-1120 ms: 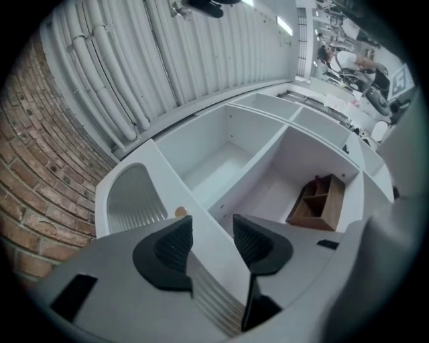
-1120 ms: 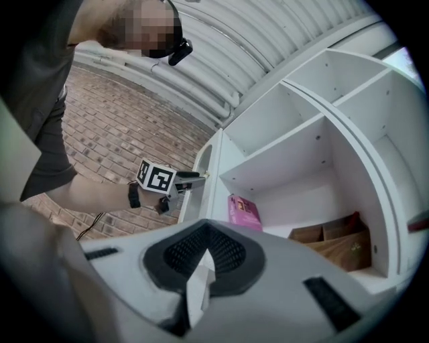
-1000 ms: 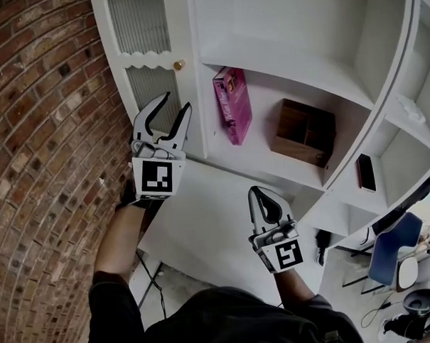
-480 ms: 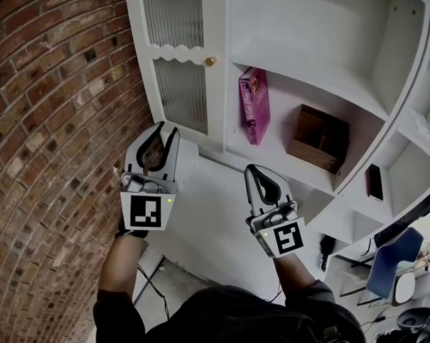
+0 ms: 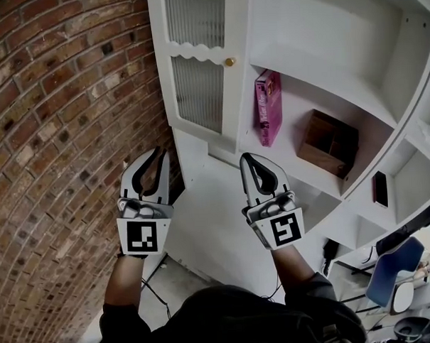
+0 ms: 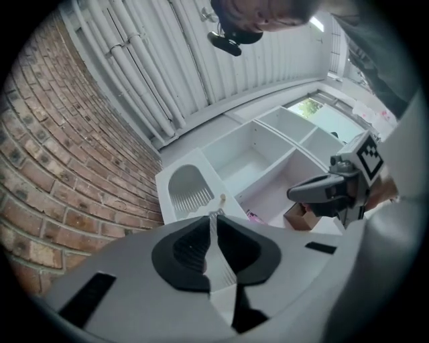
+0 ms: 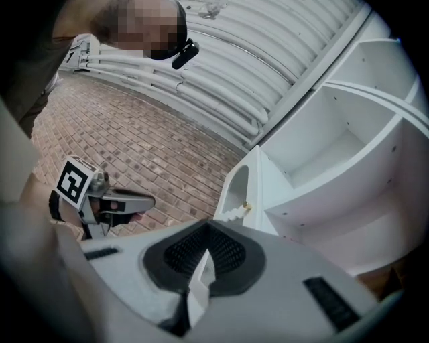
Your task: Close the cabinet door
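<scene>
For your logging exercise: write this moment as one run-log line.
left gripper: jaws just been closing, now together, empty | right gripper: shut, empty | door: neither gripper touches it

Head view: high above, steeply down; cabinet door (image 5: pixel 196 68) near top edge, brick wall (image 5: pixel 50 139) left. Left gripper view: low, tilted up, cabinet door (image 6: pixel 188 191) near. Right gripper view: likewise, further right. All share cabinet door, knob (image 5: pixel 229 61).
</scene>
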Demonstrator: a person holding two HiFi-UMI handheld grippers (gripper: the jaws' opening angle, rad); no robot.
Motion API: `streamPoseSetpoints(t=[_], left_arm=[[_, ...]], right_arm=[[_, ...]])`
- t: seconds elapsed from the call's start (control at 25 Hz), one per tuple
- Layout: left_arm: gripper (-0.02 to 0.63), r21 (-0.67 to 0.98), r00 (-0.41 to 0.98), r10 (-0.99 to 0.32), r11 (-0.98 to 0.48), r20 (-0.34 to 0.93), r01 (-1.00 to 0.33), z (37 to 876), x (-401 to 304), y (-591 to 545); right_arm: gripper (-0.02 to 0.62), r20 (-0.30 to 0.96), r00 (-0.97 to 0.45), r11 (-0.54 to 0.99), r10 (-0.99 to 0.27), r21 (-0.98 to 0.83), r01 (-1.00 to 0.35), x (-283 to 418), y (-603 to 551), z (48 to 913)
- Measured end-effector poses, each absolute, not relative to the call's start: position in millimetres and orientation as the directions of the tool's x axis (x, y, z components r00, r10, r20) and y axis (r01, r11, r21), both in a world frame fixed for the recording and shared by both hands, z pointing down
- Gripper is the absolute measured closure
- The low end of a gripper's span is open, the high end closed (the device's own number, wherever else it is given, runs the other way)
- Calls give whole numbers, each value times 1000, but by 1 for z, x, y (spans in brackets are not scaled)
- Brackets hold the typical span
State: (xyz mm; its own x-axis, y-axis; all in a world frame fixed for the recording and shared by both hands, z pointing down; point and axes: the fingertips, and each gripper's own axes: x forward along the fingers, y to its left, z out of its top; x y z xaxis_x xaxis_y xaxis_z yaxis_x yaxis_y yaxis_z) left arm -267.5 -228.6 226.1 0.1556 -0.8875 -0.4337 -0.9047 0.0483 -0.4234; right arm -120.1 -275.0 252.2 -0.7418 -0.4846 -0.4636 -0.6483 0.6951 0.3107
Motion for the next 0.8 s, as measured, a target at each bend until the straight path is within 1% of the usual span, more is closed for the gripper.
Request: streamPoseSetpoints(t=[0.24,0.44,0.8], left_arm=[[603,-406,134,-900,51,-416,-913,240,-280,-213],[604,-417,135,-909,46,-395,-908,248,-285,-209],[604,-398,124,-901,58,-416,-916,245,-293,-203]], right_arm=[[595,-469,-749,693,-468,331,-640,-135,-271,248],[595,-470,-754,694,-459,339,-635,-144,-268,247],[595,-475,-754,693,-453,344,-633,-151,-265,244]])
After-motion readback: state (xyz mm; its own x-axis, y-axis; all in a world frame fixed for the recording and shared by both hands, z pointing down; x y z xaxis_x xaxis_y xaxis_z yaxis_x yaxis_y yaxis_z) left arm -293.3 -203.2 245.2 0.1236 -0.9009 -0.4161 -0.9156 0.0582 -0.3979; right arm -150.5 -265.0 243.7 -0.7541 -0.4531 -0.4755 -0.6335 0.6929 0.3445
